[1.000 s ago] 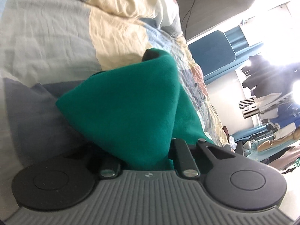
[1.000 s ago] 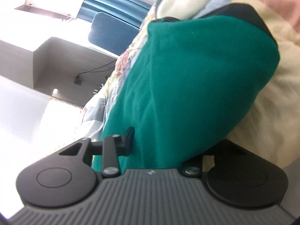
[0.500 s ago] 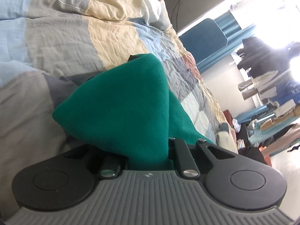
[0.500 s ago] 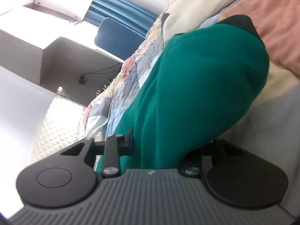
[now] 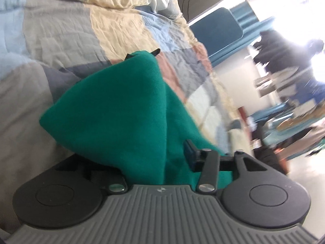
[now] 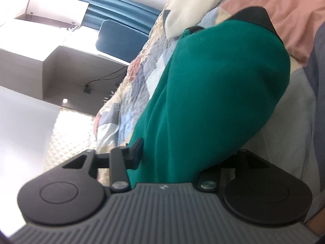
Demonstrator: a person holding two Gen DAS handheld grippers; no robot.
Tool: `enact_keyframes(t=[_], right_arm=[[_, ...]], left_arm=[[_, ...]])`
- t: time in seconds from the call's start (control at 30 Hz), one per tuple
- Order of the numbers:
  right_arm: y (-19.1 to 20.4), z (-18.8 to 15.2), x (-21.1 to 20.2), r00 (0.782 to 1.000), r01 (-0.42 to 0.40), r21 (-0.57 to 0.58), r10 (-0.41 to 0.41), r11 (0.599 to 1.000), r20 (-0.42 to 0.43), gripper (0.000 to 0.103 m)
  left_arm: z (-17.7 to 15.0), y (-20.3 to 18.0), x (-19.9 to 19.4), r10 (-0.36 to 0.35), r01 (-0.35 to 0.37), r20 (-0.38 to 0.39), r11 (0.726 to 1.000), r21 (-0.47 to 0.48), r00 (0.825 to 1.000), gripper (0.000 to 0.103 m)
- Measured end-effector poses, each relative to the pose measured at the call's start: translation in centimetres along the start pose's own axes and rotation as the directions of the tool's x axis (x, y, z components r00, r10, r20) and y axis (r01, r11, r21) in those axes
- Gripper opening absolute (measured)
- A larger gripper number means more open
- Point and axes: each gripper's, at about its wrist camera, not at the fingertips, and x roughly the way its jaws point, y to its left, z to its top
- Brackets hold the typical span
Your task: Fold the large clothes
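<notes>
Green garment (image 5: 121,109): soft, matte, fleece-like cloth, bunched into a rounded mound with a black trim edge, lying on the bed's patchwork quilt (image 5: 61,26) of crinkled cream, grey, blue and pink squares. Left gripper (image 5: 154,162): fingers have just been opening and stand spread, cloth draped loosely between them. Right gripper (image 6: 182,156): fingers likewise have just been opening, spread about the fabric. Only the left view shows a cluttered rack of clothes (image 5: 288,93); only the right view shows a quilted headboard (image 6: 67,134).

A bed's patchwork quilt (image 5: 113,30) in cream, grey, blue and pink squares; a folded green garment (image 5: 121,109) lies on it.
</notes>
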Motion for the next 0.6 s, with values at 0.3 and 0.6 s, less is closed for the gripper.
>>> enact_keyframes(t=[0.3,0.6], right_arm=[[1.5,0.5,-1.2,0.991,-0.132,0.004,0.132,0.991,0.028,0.059],[4.3,3.3,2.6,0.991,-0.129,-0.053,0.131,0.99,0.034,0.059]], left_arm=[[0.8,-1.3,-2.6,-0.143,0.149,0.079,0.987,-0.067,0.987,0.056],[3.0,-5.1,-1.5,-0.142,0.138,0.162,0.99,0.032,0.977,0.057]])
